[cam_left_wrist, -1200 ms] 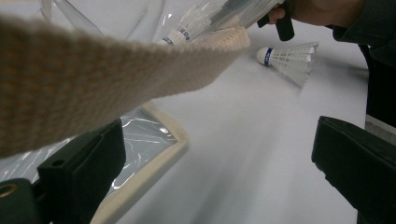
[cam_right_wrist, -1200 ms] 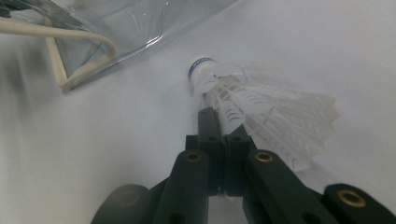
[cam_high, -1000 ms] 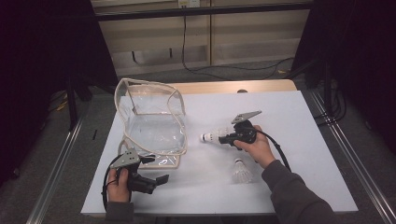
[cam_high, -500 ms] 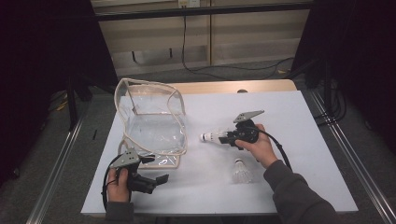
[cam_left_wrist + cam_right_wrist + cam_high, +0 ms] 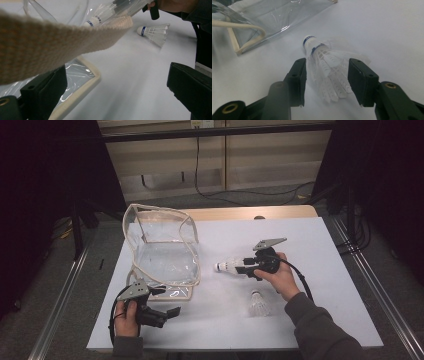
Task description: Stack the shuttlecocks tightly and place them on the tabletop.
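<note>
Right gripper view: I see my right gripper clamping a shuttlecock; its band's print is unreadable. Left gripper gapes empty, bag strap blocking my ten o'clock.

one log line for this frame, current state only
right tongs: shut on shuttlecock, cork toward clear bag | left tongs: open, beside bag's near edge | second shuttlecock: lying on table
</note>
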A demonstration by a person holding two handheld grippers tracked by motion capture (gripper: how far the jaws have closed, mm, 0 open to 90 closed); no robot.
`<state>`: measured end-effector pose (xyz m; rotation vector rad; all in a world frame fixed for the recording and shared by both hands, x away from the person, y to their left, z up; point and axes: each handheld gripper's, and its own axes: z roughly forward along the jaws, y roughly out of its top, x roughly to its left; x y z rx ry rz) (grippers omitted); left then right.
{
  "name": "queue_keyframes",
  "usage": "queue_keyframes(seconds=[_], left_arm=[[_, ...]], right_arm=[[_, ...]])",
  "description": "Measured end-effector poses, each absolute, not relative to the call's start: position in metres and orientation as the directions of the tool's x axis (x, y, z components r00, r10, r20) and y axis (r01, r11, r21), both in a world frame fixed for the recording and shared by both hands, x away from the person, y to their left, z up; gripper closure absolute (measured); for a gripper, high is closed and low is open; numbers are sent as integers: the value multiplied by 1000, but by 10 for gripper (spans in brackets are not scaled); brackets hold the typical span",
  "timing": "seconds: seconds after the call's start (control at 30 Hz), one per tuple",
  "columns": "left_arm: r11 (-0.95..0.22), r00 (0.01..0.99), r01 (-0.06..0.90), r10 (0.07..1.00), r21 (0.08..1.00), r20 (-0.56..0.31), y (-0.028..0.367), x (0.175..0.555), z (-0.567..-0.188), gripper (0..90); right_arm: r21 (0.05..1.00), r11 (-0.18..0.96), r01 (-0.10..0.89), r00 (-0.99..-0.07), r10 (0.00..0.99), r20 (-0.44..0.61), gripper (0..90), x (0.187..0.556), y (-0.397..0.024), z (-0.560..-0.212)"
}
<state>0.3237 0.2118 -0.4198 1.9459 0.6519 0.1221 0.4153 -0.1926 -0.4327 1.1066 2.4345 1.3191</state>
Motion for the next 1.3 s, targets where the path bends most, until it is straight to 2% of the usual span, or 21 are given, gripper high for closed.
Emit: queue_keyframes(seconds=[0.57, 0.67, 1.0, 1.3], left_arm=[[-310, 845, 390, 496, 867, -203, 211, 323, -420, 31], [-312, 844, 390, 497, 867, -201, 212, 323, -420, 31], [-315, 845, 388, 497, 866, -198, 212, 323, -419, 31], [-311, 845, 387, 497, 868, -198, 211, 323, -419, 31]], right_arm=[[790, 332, 516, -710, 681, 177, 314, 406, -202, -421], [791, 335, 513, -719, 670, 183, 317, 404, -205, -419], [808, 303, 505, -716, 670, 197, 214, 392, -213, -411], [809, 319, 495, -731, 655, 189, 172, 378, -219, -410]])
